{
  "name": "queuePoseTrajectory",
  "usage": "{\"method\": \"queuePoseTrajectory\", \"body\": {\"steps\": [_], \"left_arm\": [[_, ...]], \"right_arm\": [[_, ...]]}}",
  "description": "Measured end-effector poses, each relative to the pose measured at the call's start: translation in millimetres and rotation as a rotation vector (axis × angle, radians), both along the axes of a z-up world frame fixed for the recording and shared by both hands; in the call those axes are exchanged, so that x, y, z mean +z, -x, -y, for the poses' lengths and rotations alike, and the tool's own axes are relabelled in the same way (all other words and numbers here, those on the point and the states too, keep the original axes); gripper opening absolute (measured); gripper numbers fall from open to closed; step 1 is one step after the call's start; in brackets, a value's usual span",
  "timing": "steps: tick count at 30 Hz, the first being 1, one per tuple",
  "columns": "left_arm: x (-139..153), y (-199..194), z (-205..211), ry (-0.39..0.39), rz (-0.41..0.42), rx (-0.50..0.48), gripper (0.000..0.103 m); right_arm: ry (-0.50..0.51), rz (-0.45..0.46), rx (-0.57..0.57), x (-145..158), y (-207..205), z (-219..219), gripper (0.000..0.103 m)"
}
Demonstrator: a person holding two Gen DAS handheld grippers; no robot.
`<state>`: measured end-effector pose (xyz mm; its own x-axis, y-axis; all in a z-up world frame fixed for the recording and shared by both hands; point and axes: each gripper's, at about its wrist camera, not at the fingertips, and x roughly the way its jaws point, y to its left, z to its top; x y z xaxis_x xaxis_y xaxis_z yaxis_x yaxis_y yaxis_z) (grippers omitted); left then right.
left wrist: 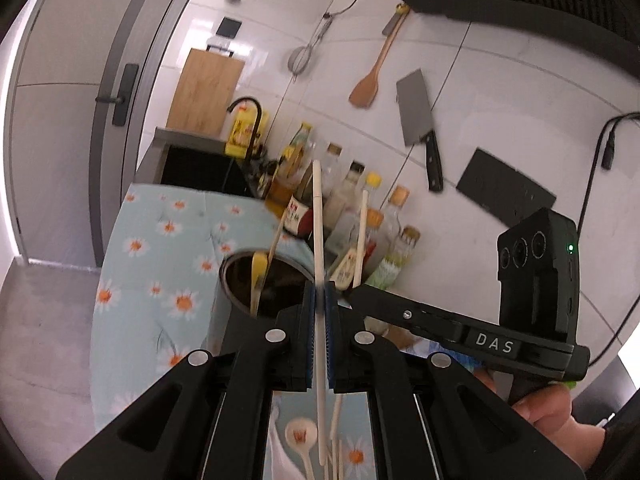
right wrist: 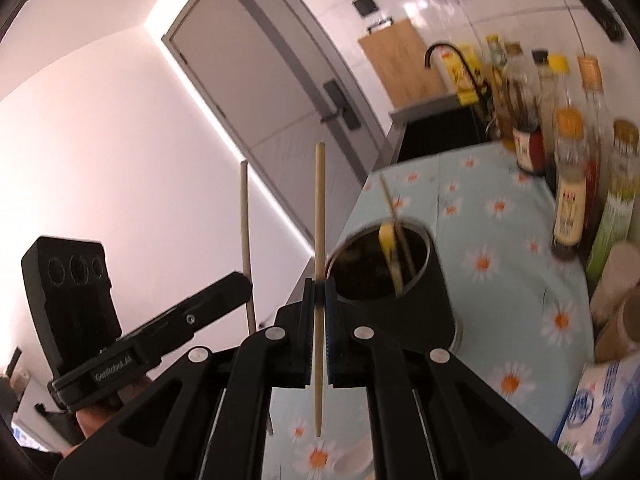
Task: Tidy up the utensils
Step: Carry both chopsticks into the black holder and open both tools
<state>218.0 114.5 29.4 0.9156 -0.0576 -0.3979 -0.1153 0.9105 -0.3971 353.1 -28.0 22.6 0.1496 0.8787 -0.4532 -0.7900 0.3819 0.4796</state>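
Observation:
My left gripper (left wrist: 320, 300) is shut on a white chopstick (left wrist: 318, 240) held upright, just right of the round utensil holder (left wrist: 236, 292). The holder has a yellow-handled utensil (left wrist: 258, 276) and a thin stick in it. My right gripper (right wrist: 319, 292) is shut on a wooden chopstick (right wrist: 319, 220), upright, just left of the same holder (right wrist: 432, 280). The other gripper shows in each view, also with a chopstick: the right one (left wrist: 400, 308) and the left one (right wrist: 216, 292). A white spoon (left wrist: 300, 436) and more sticks lie on the cloth below.
A daisy-print cloth (left wrist: 160, 240) covers the counter. Several sauce bottles (left wrist: 348, 208) stand at the back by the wall. A black sink (left wrist: 196, 168) with faucet lies beyond. A cleaver (left wrist: 416, 116), wooden spatula (left wrist: 370, 80) and strainer hang on the tiles. A milk carton (right wrist: 600, 412) stands at right.

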Motion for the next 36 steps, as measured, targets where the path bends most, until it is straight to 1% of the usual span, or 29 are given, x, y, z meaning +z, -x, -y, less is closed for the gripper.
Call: {"method": "queuePoseTrajectory", "body": {"steps": [2, 4, 10, 12, 14, 16, 18, 22, 26, 30, 36], "left_arm": [[3, -5, -5, 0.02, 0.031, -0.014, 0.003], [9, -8, -8, 0.007, 0.072, -0.01, 0.003], [20, -18, -25, -0.001, 0.168, 0.021, 0.003], [23, -23, -34, 0.031, 0.185, 0.029, 0.003], [26, -25, -42, 0.049, 0.211, 0.04, 0.003], [29, -28, -47, 0.049, 0.232, 0.051, 0.003], [31, -30, -50, 0.045, 0.255, 0.067, 0.003], [28, -37, -56, 0.026, 0.297, 0.127, 0.003], [12, -49, -58, 0.032, 0.281, 0.143, 0.003], [-4, -58, -53, -0.014, 0.254, 0.155, 0.003], [-20, -65, -47, -0.063, 0.216, 0.128, 0.004]], "right_arm": [[-0.011, 0.01, -0.018, 5, -6, -4, 0.006], [-0.034, 0.017, -0.027, 12, -13, -8, 0.006], [-0.097, 0.087, -0.074, 35, -27, -17, 0.006], [-0.111, 0.131, -0.098, 44, -30, -18, 0.006], [-0.1, 0.177, -0.103, 48, -29, -22, 0.006], [-0.101, 0.203, -0.112, 50, -31, -24, 0.006], [-0.115, 0.206, -0.118, 50, -37, -26, 0.006], [-0.122, 0.236, -0.14, 47, -42, -31, 0.006], [-0.118, 0.227, -0.163, 34, -49, -35, 0.006], [-0.1, 0.213, -0.178, 21, -56, -39, 0.006], [-0.068, 0.193, -0.174, 7, -60, -44, 0.006]]}}
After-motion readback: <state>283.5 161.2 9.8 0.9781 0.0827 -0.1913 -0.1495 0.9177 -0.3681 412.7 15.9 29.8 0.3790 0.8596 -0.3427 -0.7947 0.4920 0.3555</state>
